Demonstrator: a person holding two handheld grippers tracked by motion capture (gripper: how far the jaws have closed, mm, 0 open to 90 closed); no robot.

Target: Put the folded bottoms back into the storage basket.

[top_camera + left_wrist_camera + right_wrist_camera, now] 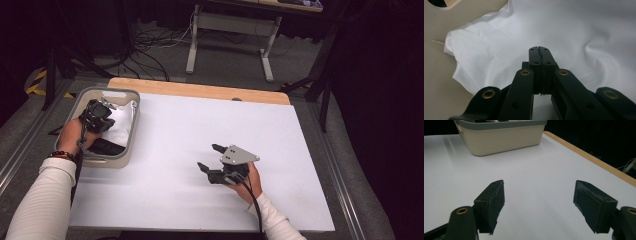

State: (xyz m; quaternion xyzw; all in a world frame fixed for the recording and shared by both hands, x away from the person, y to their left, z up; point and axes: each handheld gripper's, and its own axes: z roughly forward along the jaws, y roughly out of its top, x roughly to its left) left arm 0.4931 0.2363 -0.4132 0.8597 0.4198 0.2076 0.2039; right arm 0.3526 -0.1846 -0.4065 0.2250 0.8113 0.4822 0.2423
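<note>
Left hand-held gripper (539, 48), jaws together, over white cloth (574, 32).

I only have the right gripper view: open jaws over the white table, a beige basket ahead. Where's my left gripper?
Observer: In the high view the left gripper is down inside the basket, over a white cloth.
Operator: Are its jaws open?
Observer: No, the left gripper view shows them shut, tips pointing at the cloth. Whether fabric is pinched I cannot tell.
Operator: Anything else in the basket?
Observer: A dark item lies at the end nearest the person.
</note>
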